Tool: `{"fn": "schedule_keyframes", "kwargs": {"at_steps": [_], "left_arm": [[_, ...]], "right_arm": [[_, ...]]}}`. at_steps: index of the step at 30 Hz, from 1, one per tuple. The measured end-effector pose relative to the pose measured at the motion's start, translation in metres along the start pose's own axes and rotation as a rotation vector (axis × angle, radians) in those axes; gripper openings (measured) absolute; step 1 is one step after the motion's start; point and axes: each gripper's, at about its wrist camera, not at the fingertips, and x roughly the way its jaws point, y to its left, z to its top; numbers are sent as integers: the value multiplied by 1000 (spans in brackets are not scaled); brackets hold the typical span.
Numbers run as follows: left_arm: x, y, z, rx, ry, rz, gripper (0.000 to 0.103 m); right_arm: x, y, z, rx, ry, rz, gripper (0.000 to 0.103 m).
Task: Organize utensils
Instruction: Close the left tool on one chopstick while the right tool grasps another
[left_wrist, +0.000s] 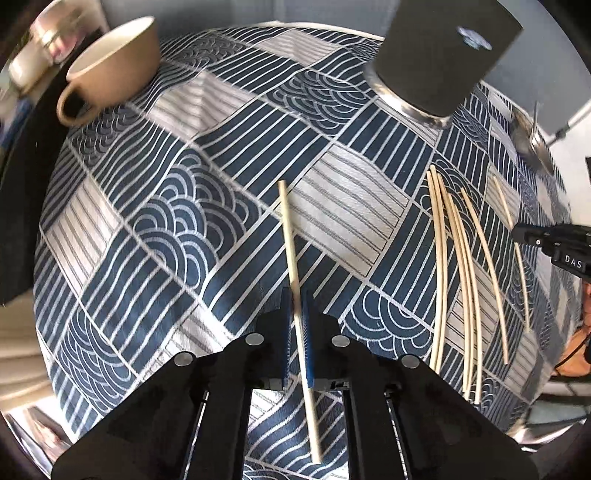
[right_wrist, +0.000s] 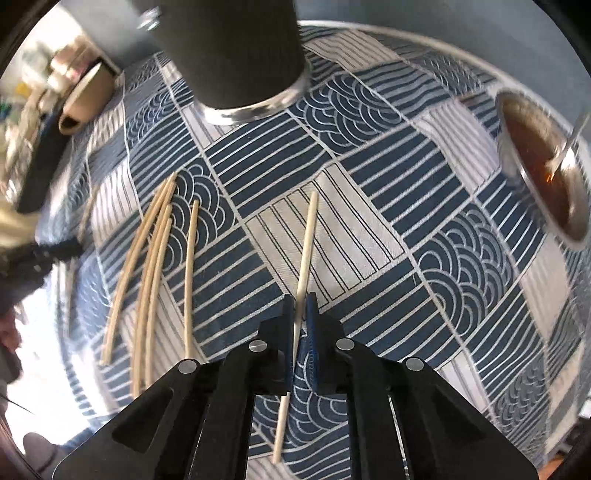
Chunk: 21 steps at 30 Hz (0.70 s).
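In the left wrist view my left gripper (left_wrist: 296, 295) is shut on a pale wooden chopstick (left_wrist: 290, 236), which runs up from between the blue pads over the patterned cloth. Several more chopsticks (left_wrist: 465, 266) lie loose to its right. In the right wrist view my right gripper (right_wrist: 300, 299) is shut on another chopstick (right_wrist: 307, 240), its thin tip pointing away. Several loose chopsticks (right_wrist: 155, 266) lie to its left. A tall dark cylindrical holder (left_wrist: 439, 55) (right_wrist: 236, 51) stands at the far side of the cloth.
A blue and white patterned cloth (left_wrist: 221, 177) (right_wrist: 388, 206) covers the table. A tan cup (left_wrist: 110, 66) stands at the far left. A metal bowl (right_wrist: 543, 162) with brown contents and a metal utensil in it sits at the right. The other gripper's black body (left_wrist: 554, 243) shows at the right edge.
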Motion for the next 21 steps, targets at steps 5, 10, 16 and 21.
{"fn": "schedule_keyframes", "kwargs": {"at_steps": [5, 10, 16, 21], "left_arm": [[0, -9, 0, 41, 34, 50, 6], [2, 1, 4, -33, 70, -10, 5], [-2, 5, -2, -17, 66, 11, 5], [2, -9, 3, 40, 53, 51, 7]], "right_arm": [[2, -31, -2, 129, 32, 160, 4], [-1, -31, -16, 116, 31, 173, 4], [-2, 5, -11, -7, 28, 39, 6], [1, 27, -10, -96, 34, -76, 6]]}}
